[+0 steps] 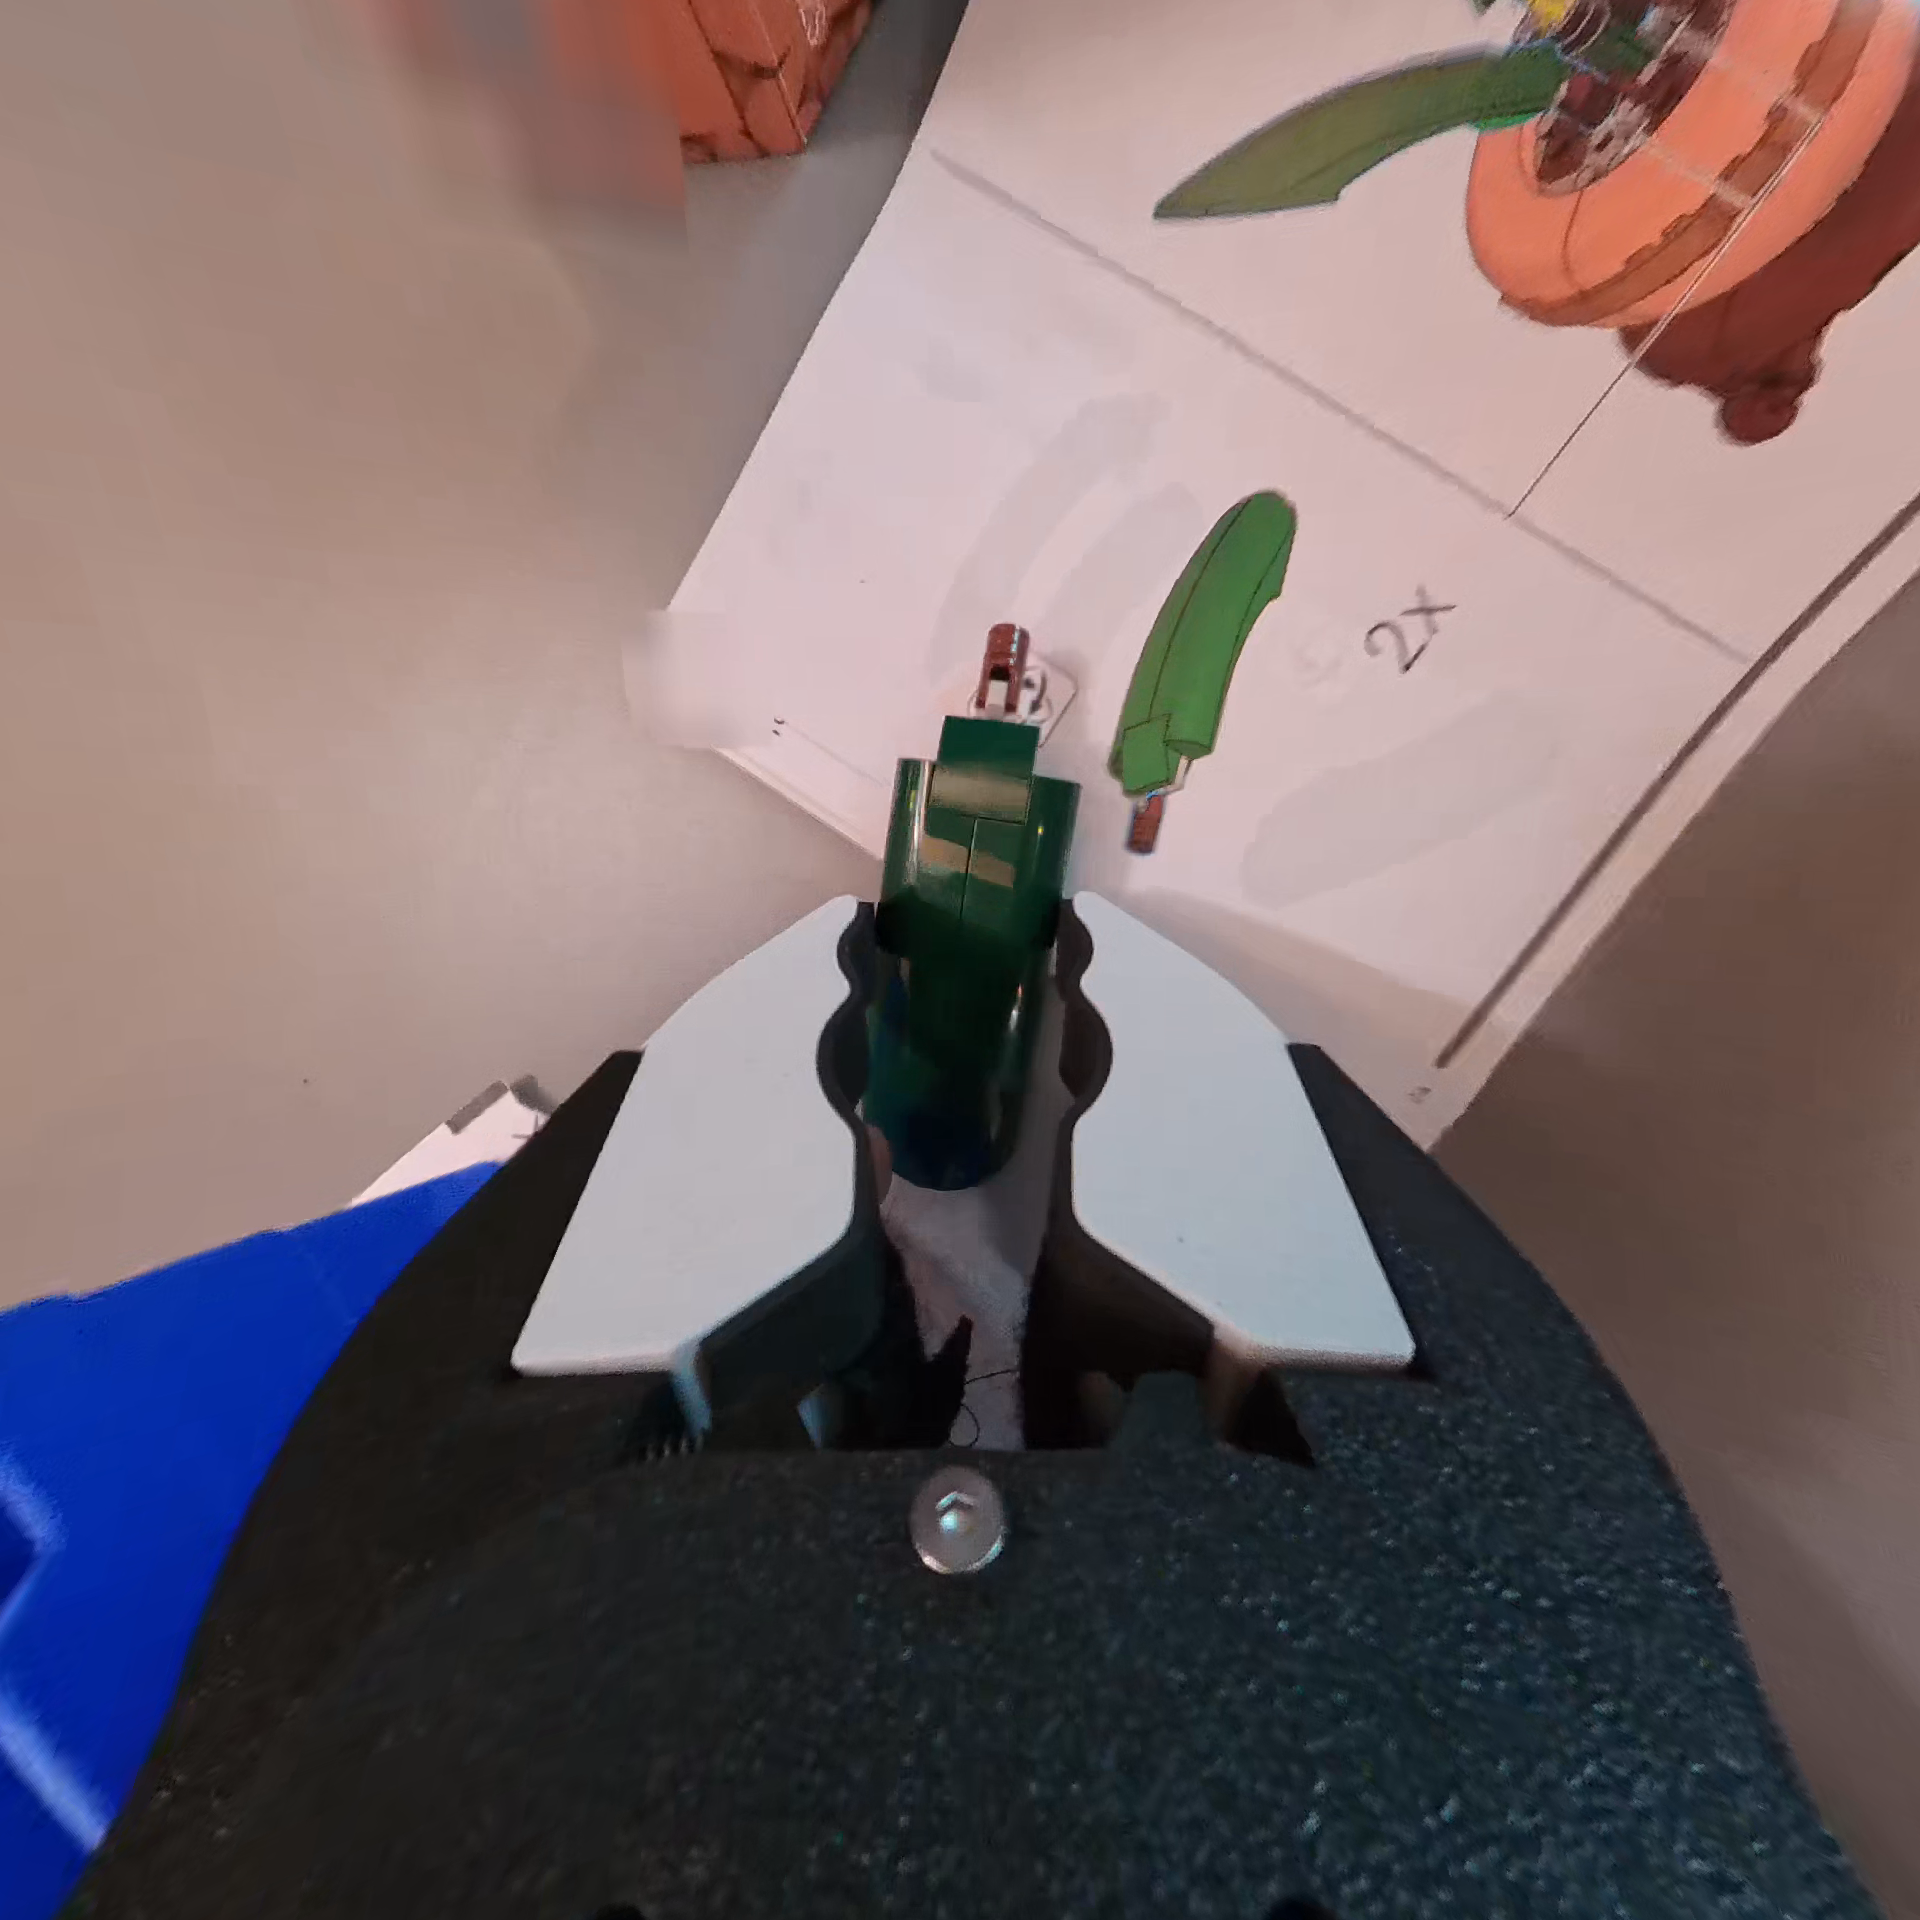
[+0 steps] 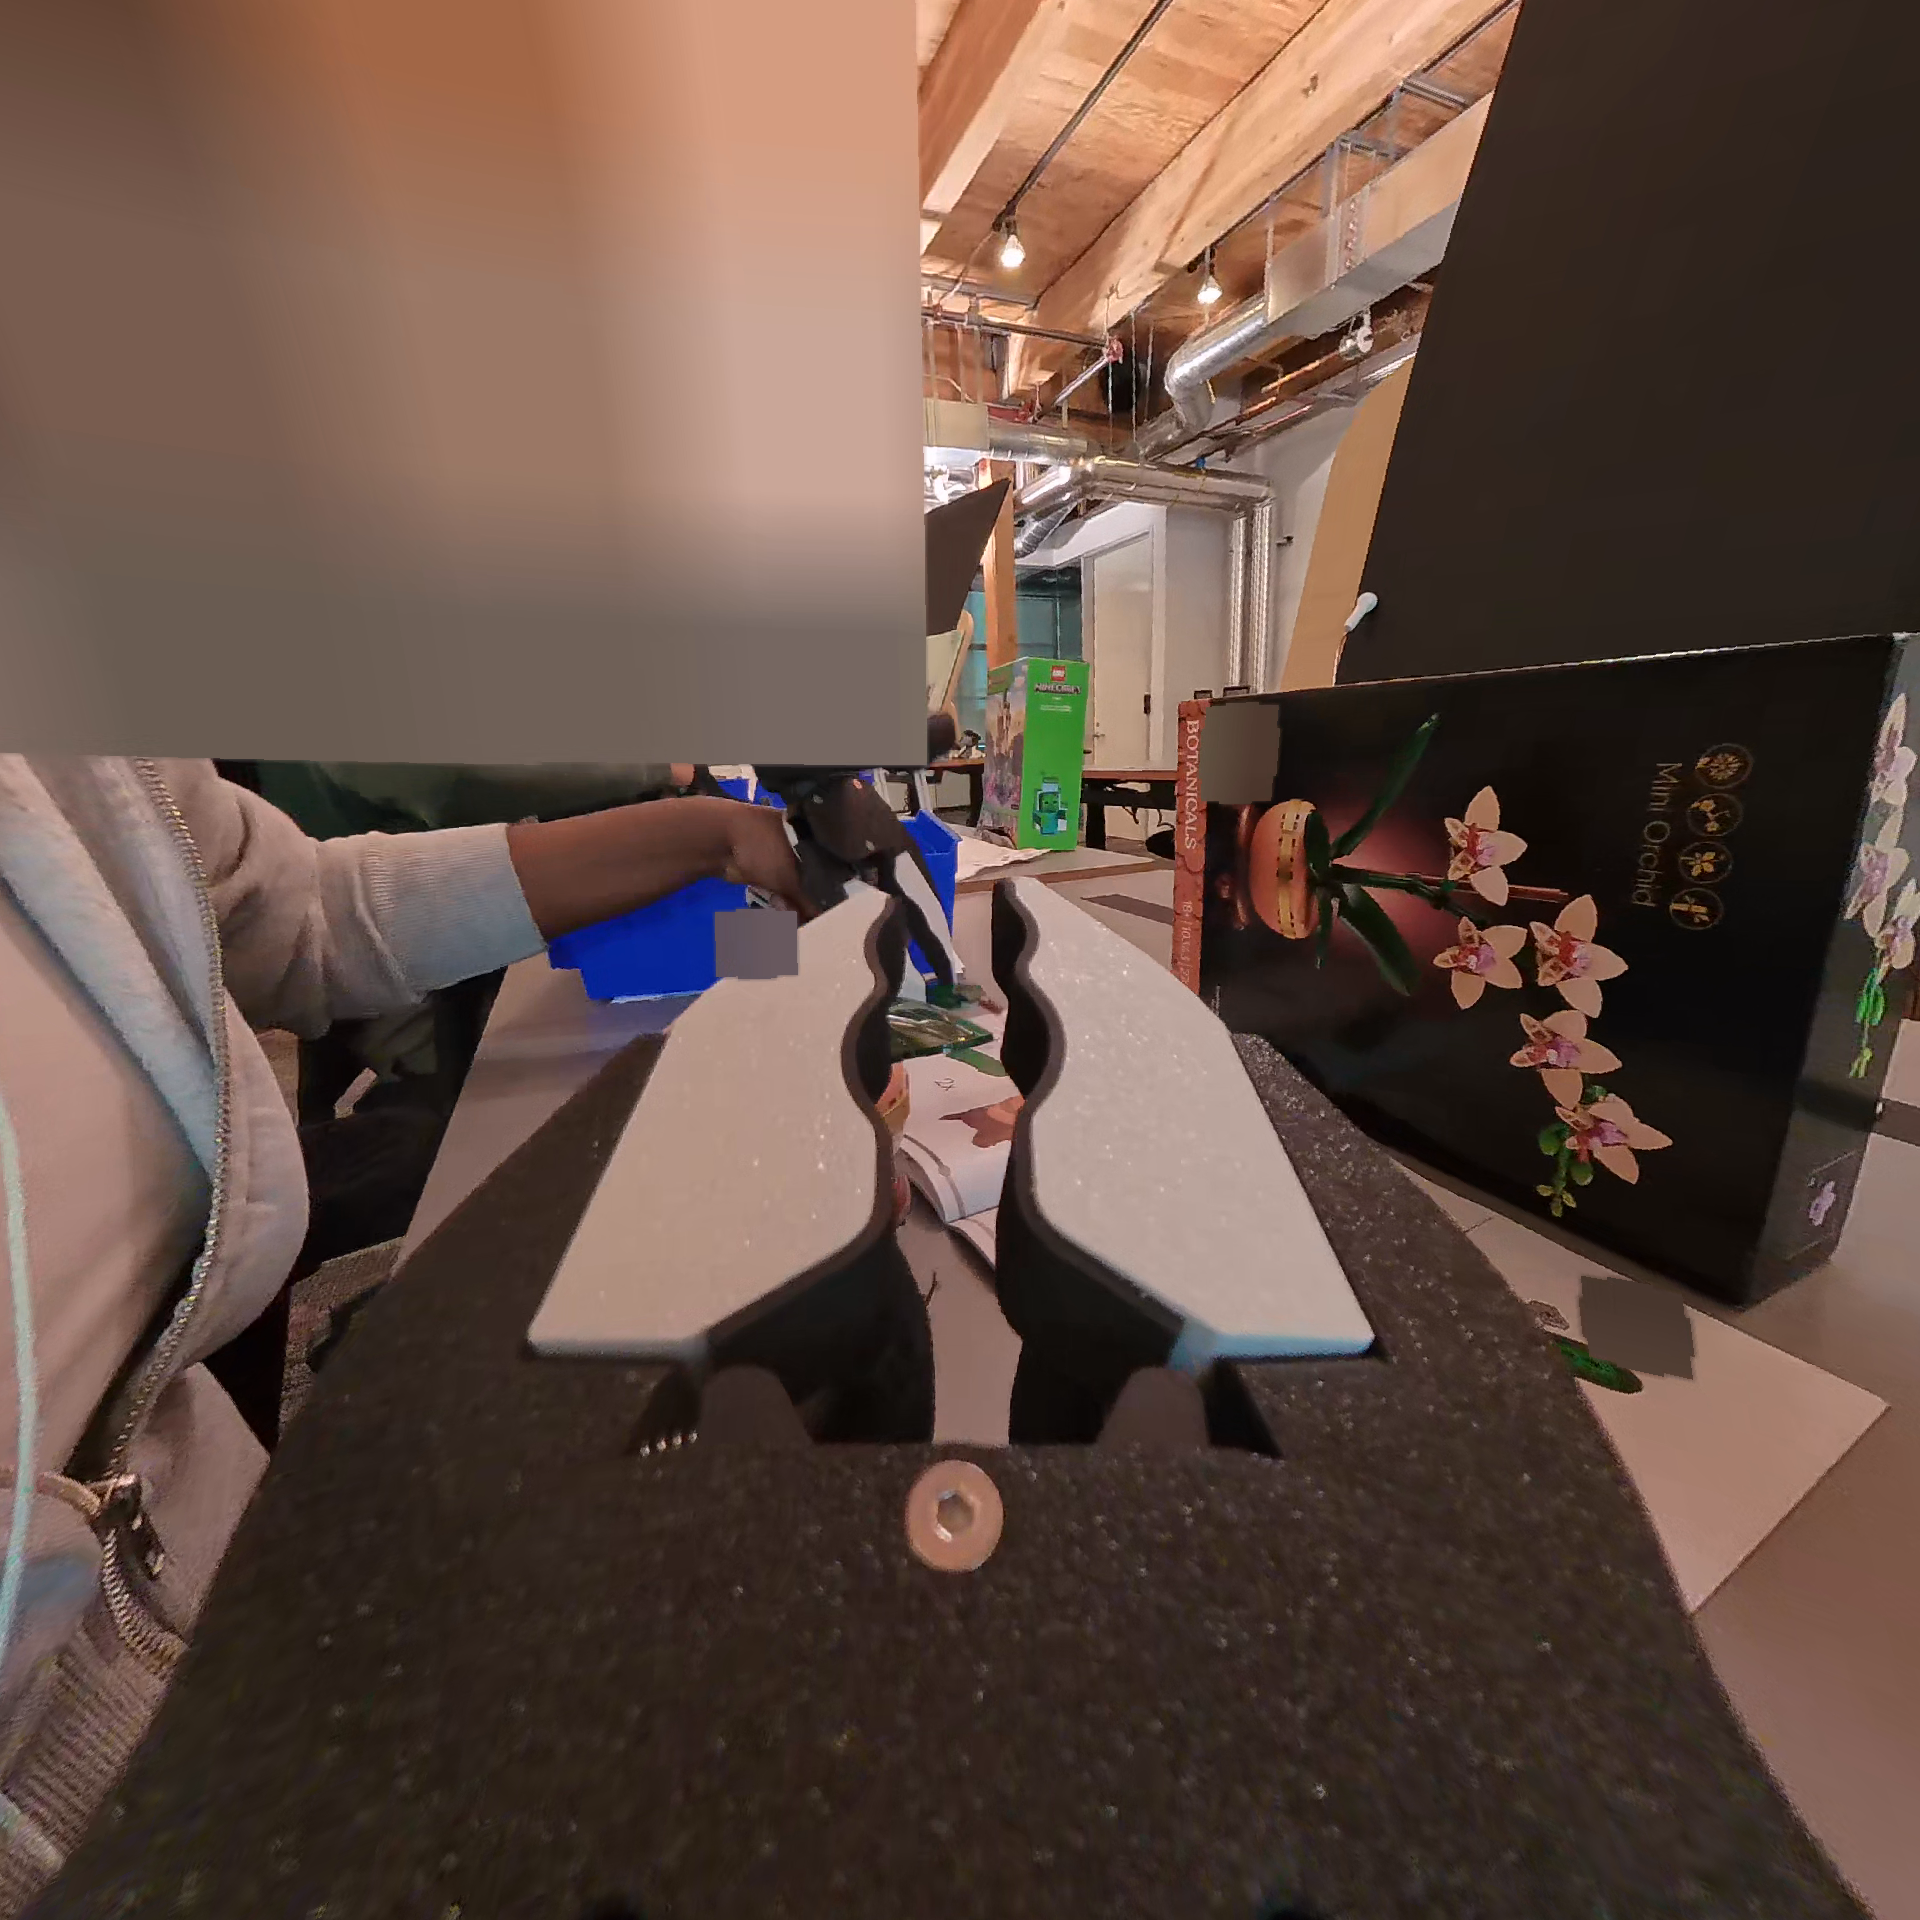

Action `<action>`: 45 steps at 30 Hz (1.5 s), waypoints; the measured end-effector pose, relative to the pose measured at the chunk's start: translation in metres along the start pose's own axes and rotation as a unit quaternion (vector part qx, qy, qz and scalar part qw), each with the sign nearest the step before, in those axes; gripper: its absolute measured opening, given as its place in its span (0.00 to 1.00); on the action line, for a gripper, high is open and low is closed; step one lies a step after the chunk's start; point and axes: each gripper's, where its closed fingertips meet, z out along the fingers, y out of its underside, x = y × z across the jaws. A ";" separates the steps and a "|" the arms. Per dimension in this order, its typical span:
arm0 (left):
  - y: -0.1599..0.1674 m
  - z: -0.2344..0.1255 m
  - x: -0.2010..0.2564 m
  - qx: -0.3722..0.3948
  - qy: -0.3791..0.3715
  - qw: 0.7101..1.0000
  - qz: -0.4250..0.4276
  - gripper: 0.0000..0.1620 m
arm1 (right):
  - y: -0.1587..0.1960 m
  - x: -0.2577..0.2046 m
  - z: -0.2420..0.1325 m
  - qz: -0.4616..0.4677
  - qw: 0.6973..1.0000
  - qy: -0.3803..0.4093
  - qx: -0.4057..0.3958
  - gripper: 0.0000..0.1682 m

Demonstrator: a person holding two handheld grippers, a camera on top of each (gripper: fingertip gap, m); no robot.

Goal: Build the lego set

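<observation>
My left gripper [image 1: 971, 914] is shut on a dark green LEGO leaf piece [image 1: 977, 862] that sticks out past the fingertips. A small brown connector [image 1: 1003, 660] sits at the leaf's far end. I hold it just above the open instruction booklet [image 1: 1039, 416], next to a printed green leaf. My right gripper [image 2: 943, 899] is open with a narrow gap and holds nothing. It hangs above the table and looks across at the booklet [image 2: 956, 1153] and the left gripper [image 2: 940, 977] farther off, held by a person's hand.
The black orchid set box [image 2: 1558, 956] stands at the right, its orange side showing in the left wrist view [image 1: 758, 73]. A blue bin [image 2: 644, 945] sits at the left [image 1: 156, 1455]. A white sheet [image 2: 1745, 1455] bears a small green piece [image 2: 1600, 1371]. A person's sleeve [image 2: 416, 894] reaches across. Spacing between my two grippers at the tips: around 35 cm.
</observation>
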 end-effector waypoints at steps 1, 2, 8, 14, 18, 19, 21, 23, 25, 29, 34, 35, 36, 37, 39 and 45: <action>-0.004 -0.007 0.003 0.018 -0.009 1.000 -0.005 0.20 | 0.001 -0.001 0.000 -0.003 1.000 0.001 -0.003 0.10; -0.008 -0.016 0.006 0.038 -0.021 0.999 -0.011 0.20 | 0.002 -0.002 0.000 -0.007 1.000 0.003 -0.006 0.10; -0.026 -0.083 0.064 0.165 -0.034 0.986 -0.004 0.20 | 0.010 -0.013 0.000 -0.048 0.998 0.003 -0.038 0.10; -0.017 -0.118 0.132 0.201 0.007 0.979 0.039 0.20 | 0.009 -0.035 0.009 -0.090 0.994 -0.014 -0.068 0.10; -0.012 -0.123 0.161 0.211 0.044 0.975 0.052 0.20 | -0.004 -0.068 0.023 -0.145 0.985 -0.043 -0.083 0.11; -0.012 -0.124 0.166 0.215 0.051 0.974 0.049 0.20 | -0.005 -0.079 0.030 -0.164 0.981 -0.050 -0.091 0.12; -0.012 -0.123 0.176 0.218 0.067 0.973 0.043 0.20 | -0.003 -0.099 0.041 -0.215 0.967 -0.063 -0.118 0.18; -0.011 -0.121 0.186 0.217 0.083 0.972 0.037 0.20 | 0.005 -0.116 0.052 -0.277 0.946 -0.066 -0.154 0.22; -0.010 -0.118 0.195 0.210 0.096 0.972 0.033 0.20 | 0.017 -0.129 0.063 -0.349 0.918 -0.056 -0.177 0.24; -0.013 -0.111 0.209 0.189 0.103 0.976 0.040 0.20 | 0.049 -0.151 0.085 -0.518 0.827 -0.064 -0.209 0.22; -0.023 -0.109 0.225 0.178 0.116 0.976 0.054 0.20 | 0.086 -0.149 0.107 -0.629 0.731 -0.057 -0.259 0.22; -0.025 -0.108 0.227 0.177 0.120 0.975 0.057 0.20 | 0.087 -0.146 0.108 -0.651 0.711 -0.047 -0.260 0.22; -0.027 -0.108 0.229 0.177 0.123 0.975 0.058 0.20 | 0.089 -0.144 0.108 -0.665 0.698 -0.041 -0.262 0.21; -0.029 -0.108 0.230 0.179 0.126 0.974 0.058 0.20 | 0.092 -0.143 0.107 -0.672 0.692 -0.040 -0.262 0.20; -0.031 -0.107 0.233 0.183 0.134 0.972 0.054 0.20 | 0.095 -0.144 0.107 -0.681 0.686 -0.031 -0.253 0.16; -0.032 -0.100 0.245 0.180 0.172 0.967 0.047 0.20 | 0.102 -0.148 0.110 -0.698 0.676 -0.014 -0.235 0.10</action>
